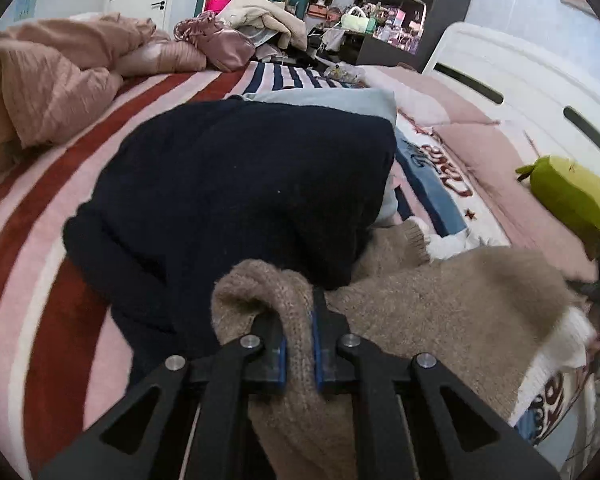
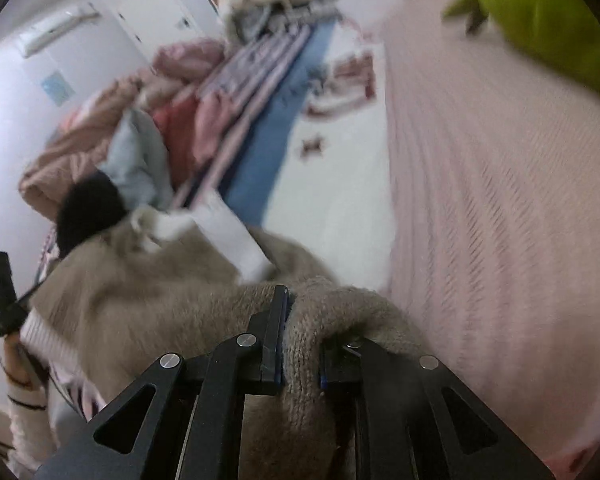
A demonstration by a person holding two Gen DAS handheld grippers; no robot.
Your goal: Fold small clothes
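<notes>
A fuzzy beige knitted sweater [image 1: 452, 304] with white trim lies spread on the bed. My left gripper [image 1: 299, 320] is shut on a bunched edge of it, the knit squeezed between the blue pads. My right gripper [image 2: 302, 320] is shut on another edge of the same sweater [image 2: 140, 292], the knit draped over its right finger. The right wrist view is blurred by motion. The other gripper's black tip [image 2: 0, 280] shows at the left edge there.
A dark navy garment [image 1: 236, 196] lies just beyond the sweater with a light blue piece [image 1: 340, 104] behind it. The bed has a red-and-pink striped blanket [image 1: 52, 280], a pink quilt [image 2: 500, 200], crumpled tan bedding [image 1: 48, 80], a green plush [image 1: 572, 196] and a white headboard [image 1: 520, 80].
</notes>
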